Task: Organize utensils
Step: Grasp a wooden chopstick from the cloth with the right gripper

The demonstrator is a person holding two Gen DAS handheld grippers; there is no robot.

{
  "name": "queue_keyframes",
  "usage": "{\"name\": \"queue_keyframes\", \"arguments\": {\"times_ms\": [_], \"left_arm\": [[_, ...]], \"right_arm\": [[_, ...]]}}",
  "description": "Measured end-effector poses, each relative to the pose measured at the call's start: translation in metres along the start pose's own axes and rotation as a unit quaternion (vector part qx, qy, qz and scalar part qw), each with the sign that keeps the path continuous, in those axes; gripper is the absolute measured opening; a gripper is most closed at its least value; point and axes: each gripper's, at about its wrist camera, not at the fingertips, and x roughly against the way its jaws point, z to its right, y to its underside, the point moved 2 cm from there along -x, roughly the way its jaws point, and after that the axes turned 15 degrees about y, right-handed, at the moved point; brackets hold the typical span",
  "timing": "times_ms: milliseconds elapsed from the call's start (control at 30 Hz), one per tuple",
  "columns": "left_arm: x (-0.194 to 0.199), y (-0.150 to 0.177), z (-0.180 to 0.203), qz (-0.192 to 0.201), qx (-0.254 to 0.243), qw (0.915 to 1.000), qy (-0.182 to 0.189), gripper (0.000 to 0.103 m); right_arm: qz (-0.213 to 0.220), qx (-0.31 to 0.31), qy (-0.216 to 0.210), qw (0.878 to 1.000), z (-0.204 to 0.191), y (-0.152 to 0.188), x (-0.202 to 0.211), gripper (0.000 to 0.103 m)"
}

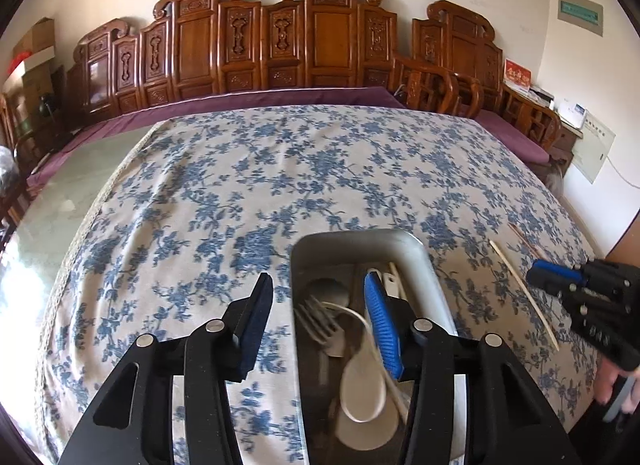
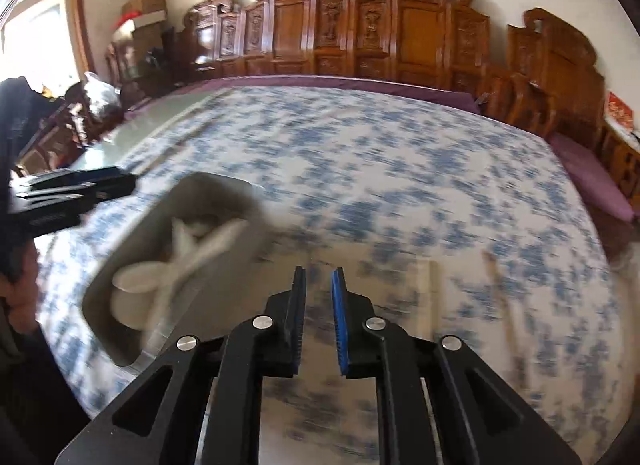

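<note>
A metal tray (image 1: 420,257) sits on the blue floral tablecloth and holds white spoons (image 1: 362,385), a metal fork (image 1: 320,325) and other utensils. My left gripper (image 1: 320,285) is open and empty, its right finger over the tray and its left finger outside the tray's left wall. A pale chopstick (image 1: 524,293) lies on the cloth right of the tray. My right gripper (image 2: 319,277) is slightly open and empty, low over the cloth right of the tray (image 2: 224,193). It also shows in the left wrist view (image 1: 556,273) next to the chopstick. The right wrist view is blurred.
A darker chopstick (image 1: 524,243) lies further right on the cloth. The table (image 1: 280,169) is covered by the floral cloth. Carved wooden panels (image 1: 280,37) and chairs (image 1: 436,85) stand behind it. A purple cloth edge (image 1: 256,101) runs along the far side.
</note>
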Motion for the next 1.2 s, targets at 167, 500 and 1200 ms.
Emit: {"name": "queue_keyframes", "arguments": {"times_ms": [167, 500, 1200], "left_arm": [[-0.004, 0.004, 0.019, 0.000, -0.010, 0.9999, 0.004, 0.064], [-0.005, 0.012, 0.052, -0.001, -0.036, 0.9993, 0.004, 0.081], [-0.026, 0.026, 0.129, -0.034, -0.068, 0.9965, 0.033, 0.081]], "right_arm": [[-0.014, 0.012, 0.047, 0.999, 0.050, 0.018, -0.014, 0.018], [-0.056, -0.052, 0.103, 0.992, 0.135, 0.067, -0.049, 0.031], [-0.070, -0.053, 0.074, 0.993, 0.138, 0.075, -0.057, 0.006]]}}
